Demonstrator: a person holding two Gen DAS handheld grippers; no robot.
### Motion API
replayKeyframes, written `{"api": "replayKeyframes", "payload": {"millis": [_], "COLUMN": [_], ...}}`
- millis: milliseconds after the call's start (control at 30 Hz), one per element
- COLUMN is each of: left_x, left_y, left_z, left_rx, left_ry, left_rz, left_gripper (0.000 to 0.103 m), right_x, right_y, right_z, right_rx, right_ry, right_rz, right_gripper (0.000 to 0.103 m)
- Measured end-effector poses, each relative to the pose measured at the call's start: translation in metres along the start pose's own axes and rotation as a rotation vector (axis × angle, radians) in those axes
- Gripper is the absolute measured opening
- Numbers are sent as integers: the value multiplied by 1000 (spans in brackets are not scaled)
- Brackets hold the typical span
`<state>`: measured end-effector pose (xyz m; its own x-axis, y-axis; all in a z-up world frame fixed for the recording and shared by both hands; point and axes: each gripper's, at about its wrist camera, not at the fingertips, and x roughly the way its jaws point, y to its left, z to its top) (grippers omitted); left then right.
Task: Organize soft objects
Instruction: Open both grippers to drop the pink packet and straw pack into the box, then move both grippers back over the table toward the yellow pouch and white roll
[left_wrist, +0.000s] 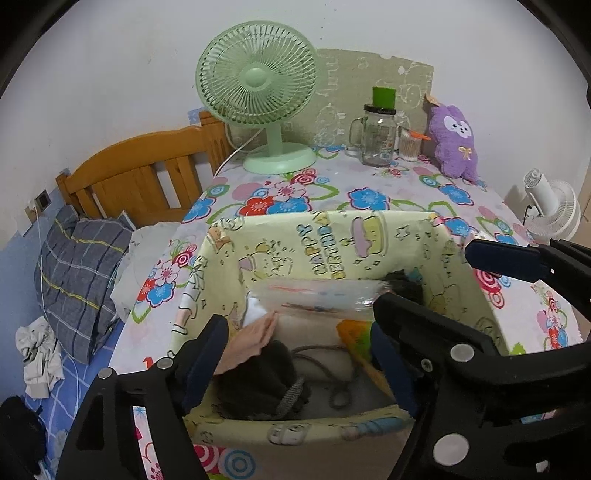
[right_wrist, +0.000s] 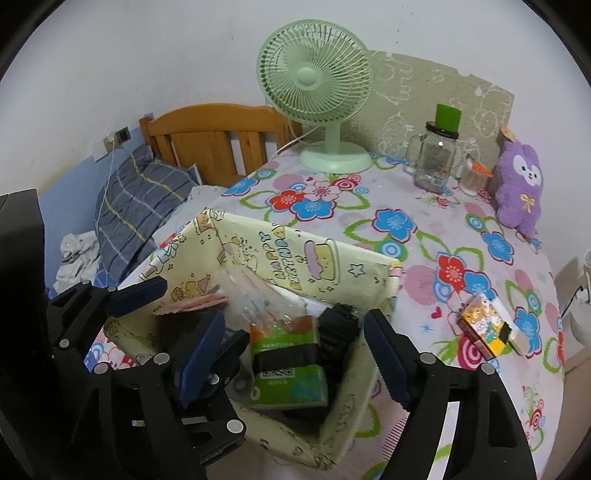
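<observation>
Left gripper (left_wrist: 299, 354) spread wide over the yellow fabric bin (left_wrist: 369, 229) at the lower centre of the left wrist view, nothing between its blue pads (left_wrist: 207, 354); right gripper (right_wrist: 295, 354) likewise wide apart and holding nothing, low over the same bin (right_wrist: 332, 258) at the lower middle of the right wrist view. Crowded inside the bin: pink cloth (left_wrist: 255, 339) at centre left, dark knitted piece (left_wrist: 258, 380) with a grey cord (left_wrist: 332, 373) beneath it, clear plastic bag (left_wrist: 325, 295) across the back, green tissue pack (right_wrist: 288, 369) (banded in black) just beside a black bundle (right_wrist: 340, 328). Bin soft-walled, pale yellow, printed with cartoon figures and birthday lettering, sitting on the flowered tablecloth (right_wrist: 406, 221). Further back, upper centre, mint desk fan (left_wrist: 258, 96); to its right a glass mug jar (left_wrist: 376, 136) capped in green, then a cotton swab cup (left_wrist: 410, 146), then a purple plush (left_wrist: 456, 140) leaning upright against the wall at upper right. Small colourful box (right_wrist: 487, 328) lying on the cloth at right, apart from the bin. Wooden headboard (left_wrist: 140, 177) and plaid pillow (left_wrist: 77, 273) at left.
</observation>
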<state>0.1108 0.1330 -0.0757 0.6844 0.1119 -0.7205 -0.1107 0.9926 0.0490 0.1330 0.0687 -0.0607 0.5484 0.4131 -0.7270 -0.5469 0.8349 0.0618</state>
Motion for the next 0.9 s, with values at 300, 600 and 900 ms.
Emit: {"api": "replayKeyframes", "payload": {"millis": [300,600,900], "left_x": [-20,-39,-57], "left_y": [-23,-46,-72], "left_z": [4,7,9], "left_rx": [17,27,58], "left_ry": [-46,-81,-113], "left_rz": [-5,-13,-26], "left_gripper": [86,86,95], "right_x": [-30,-58,-85], "right_y": [-17,-36,-52], "right_z": [-7,-16,-24], "right_rx": [19,58,88], "right_ry": [-56,-87,-118], "right_rz": [-29,-49,-82], "right_gripper": [86,90,93]}}
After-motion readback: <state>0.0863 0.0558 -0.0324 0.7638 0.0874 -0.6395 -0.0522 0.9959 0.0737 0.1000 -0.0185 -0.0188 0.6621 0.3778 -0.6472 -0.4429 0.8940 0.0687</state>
